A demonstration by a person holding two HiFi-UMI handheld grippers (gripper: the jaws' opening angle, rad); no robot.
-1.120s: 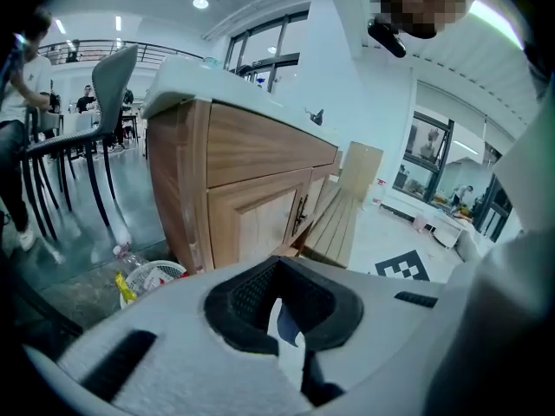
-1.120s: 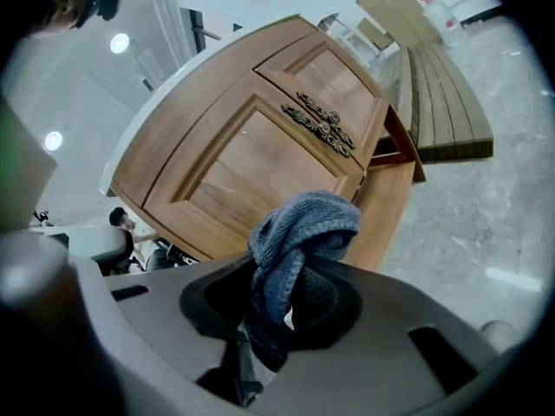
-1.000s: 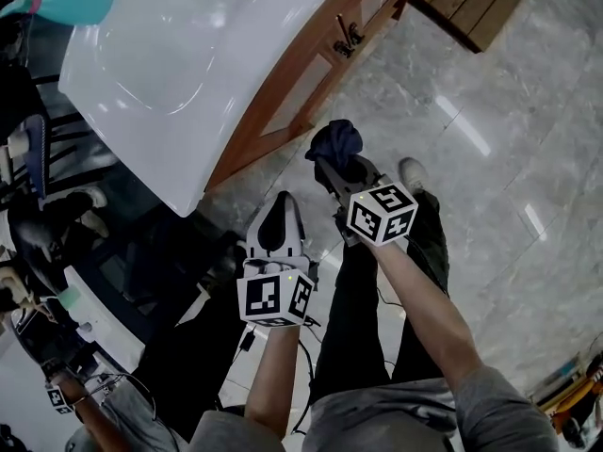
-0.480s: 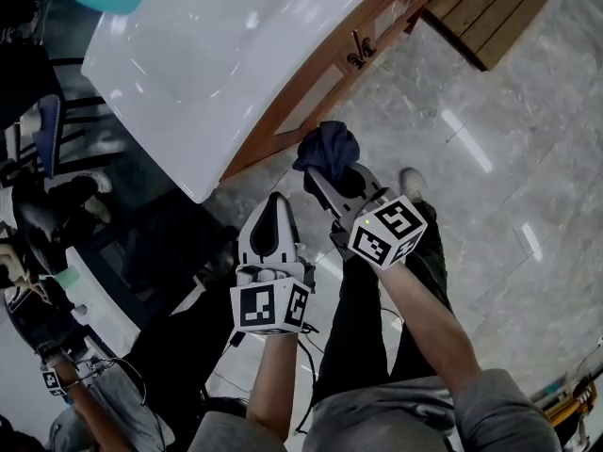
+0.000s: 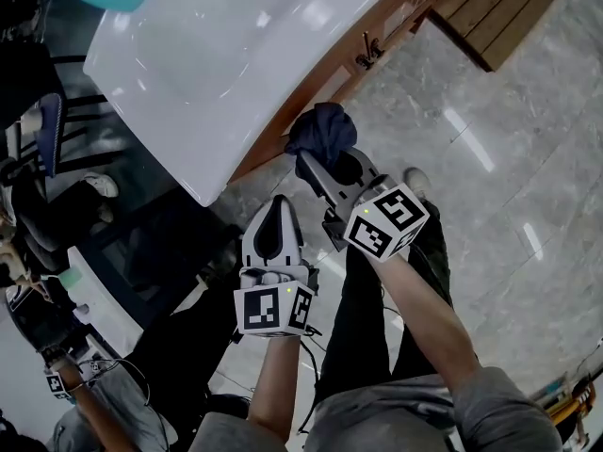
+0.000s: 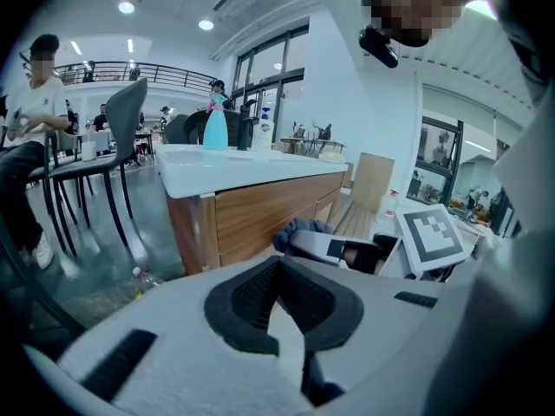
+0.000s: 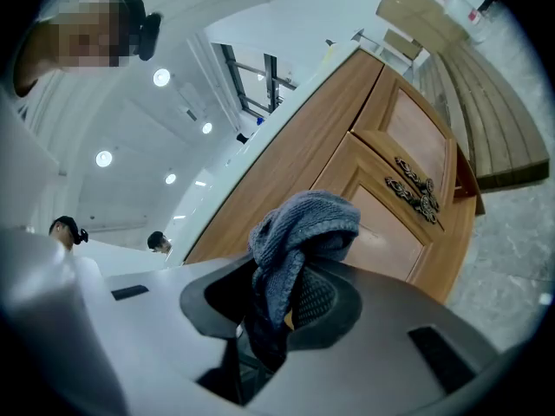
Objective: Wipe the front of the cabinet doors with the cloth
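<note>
Blue knit cloth (image 7: 299, 232) pinched tight between the fingers of the right gripper (image 7: 276, 312), bunched up past the fingertips. Just ahead of those fingertips, the wooden cabinet doors (image 7: 406, 141) with ornate handles (image 7: 414, 189); contact unclear. Left gripper (image 5: 274, 217) alongside, fingers pressed together on nothing.

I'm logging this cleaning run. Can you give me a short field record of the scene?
right gripper: shut on the cloth
left gripper: shut, empty, further from the cabinet
cloth: dark blue, bunched, close to the cabinet doors; contact unclear
cabinet doors: wooden, with metal handles
sink: white, on top of the cabinet
</note>
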